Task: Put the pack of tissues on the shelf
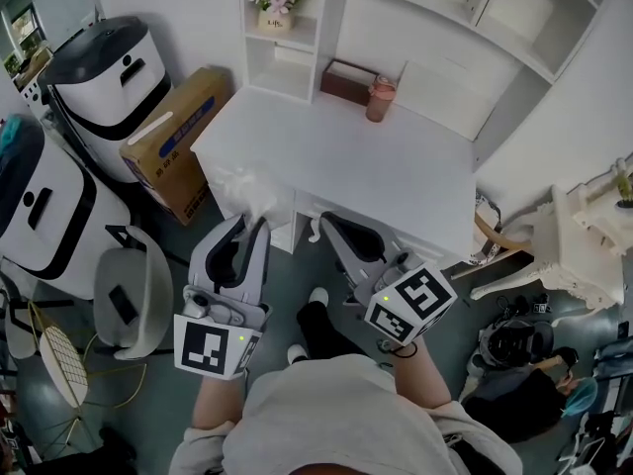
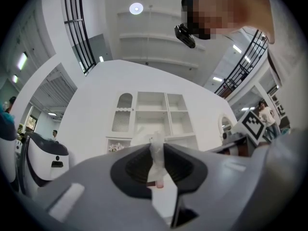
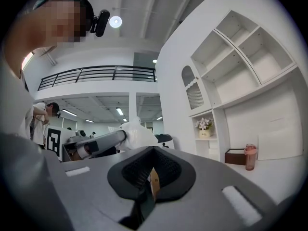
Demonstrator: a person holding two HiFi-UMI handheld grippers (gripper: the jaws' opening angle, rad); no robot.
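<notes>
The pack of tissues (image 1: 245,188), in crinkly clear-white wrap, hangs just off the white desk's (image 1: 396,176) front left corner. My left gripper (image 1: 249,226) is shut on a pinch of its wrap, which shows as a thin white strip (image 2: 156,146) between the pads in the left gripper view. In the right gripper view the pack (image 3: 136,134) bulges at the end of the left gripper. My right gripper (image 1: 324,226) hovers beside it, below the desk's front edge, with its jaws (image 3: 153,150) shut and nothing in them. The white shelf (image 1: 287,43) stands at the desk's back left.
A flower pot (image 1: 275,6) sits in the shelf's upper cubby. A brown box (image 1: 346,80) and a pink bottle (image 1: 380,98) stand at the back of the desk. A cardboard box (image 1: 176,139) and white machines (image 1: 109,77) crowd the floor at left.
</notes>
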